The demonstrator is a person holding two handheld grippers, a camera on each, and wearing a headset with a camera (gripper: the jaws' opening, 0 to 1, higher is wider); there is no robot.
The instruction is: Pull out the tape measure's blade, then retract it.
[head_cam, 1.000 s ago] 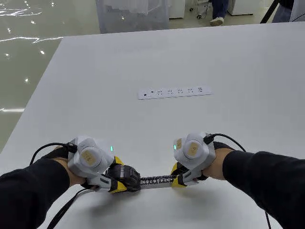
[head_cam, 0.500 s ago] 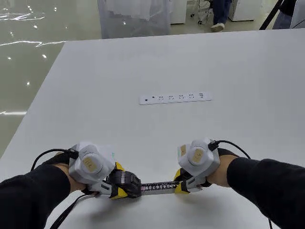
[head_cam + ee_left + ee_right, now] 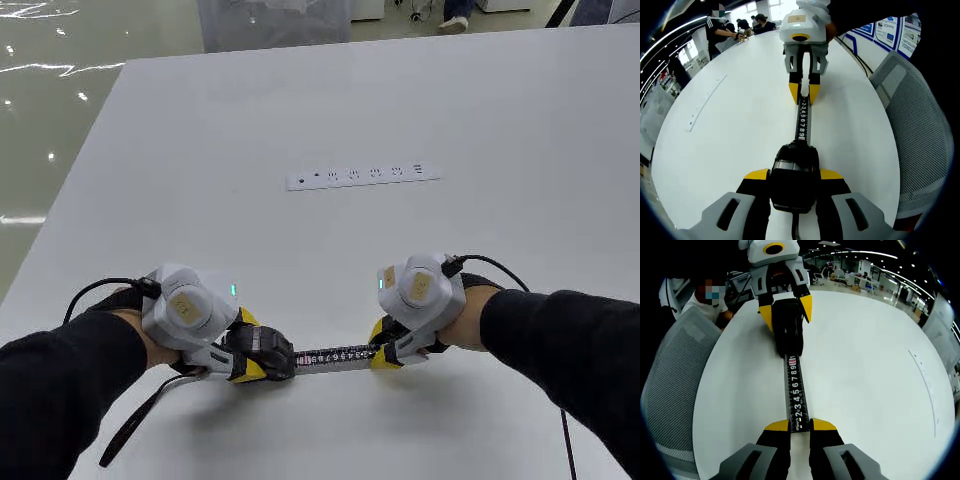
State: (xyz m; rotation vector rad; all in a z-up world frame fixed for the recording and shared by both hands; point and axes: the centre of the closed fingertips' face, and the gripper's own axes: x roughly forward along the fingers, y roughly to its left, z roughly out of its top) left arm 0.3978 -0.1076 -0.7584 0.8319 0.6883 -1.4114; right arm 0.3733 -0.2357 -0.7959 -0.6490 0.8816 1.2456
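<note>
On the white table (image 3: 400, 110), near its front edge, the left gripper (image 3: 250, 355) clamps the black tape measure (image 3: 268, 350) by its case, and the right gripper (image 3: 383, 358) pinches the tip of the blade (image 3: 335, 356), which spans the short gap between them

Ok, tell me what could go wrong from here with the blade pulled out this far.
1. The right hand-held gripper pinches just the end of the blade. If that grip slips, the blade would likely snap back into the tape measure case.
2. The left hand-held gripper clamps the case by its sides alone, so a harder pull might twist it loose.
</note>
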